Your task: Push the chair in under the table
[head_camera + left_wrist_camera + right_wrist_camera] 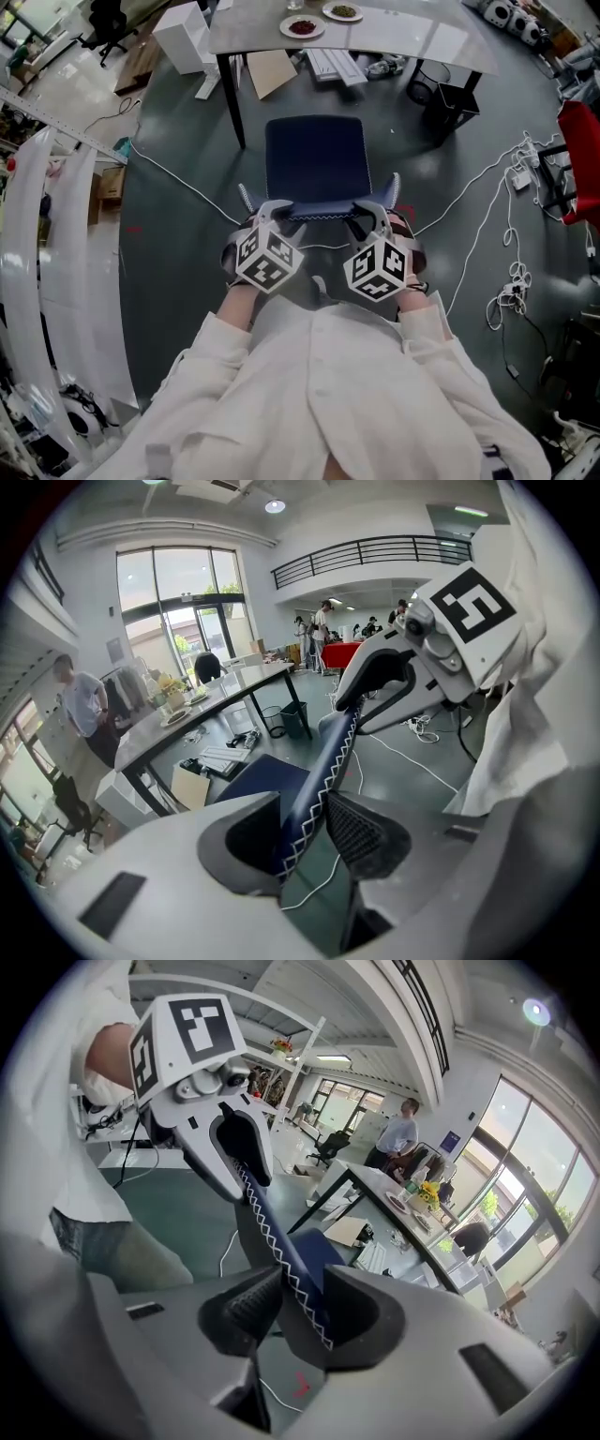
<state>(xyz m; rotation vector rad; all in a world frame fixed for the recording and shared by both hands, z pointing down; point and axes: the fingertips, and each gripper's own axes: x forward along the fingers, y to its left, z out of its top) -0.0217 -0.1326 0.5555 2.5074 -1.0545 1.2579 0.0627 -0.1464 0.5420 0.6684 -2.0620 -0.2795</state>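
A dark blue chair (315, 155) stands on the grey floor facing the grey table (394, 39), its seat just short of the table's edge. My left gripper (271, 210) and right gripper (369, 213) each clamp the top of the backrest (321, 212), one at each end. In the left gripper view the stitched backrest edge (323, 761) runs between the jaws of the left gripper (302, 832), with the ribbed pad (364, 832) against it. The right gripper (291, 1302) pinches the same edge (281, 1260) in its own view.
Two plates (302, 27) (342, 11) sit on the table. Beneath it lie flat white boards (333, 64), cardboard (270, 72) and a black bin (441, 89). A white box (183, 37) stands at the left. Cables (511, 234) trail at right near a red chair (581, 159).
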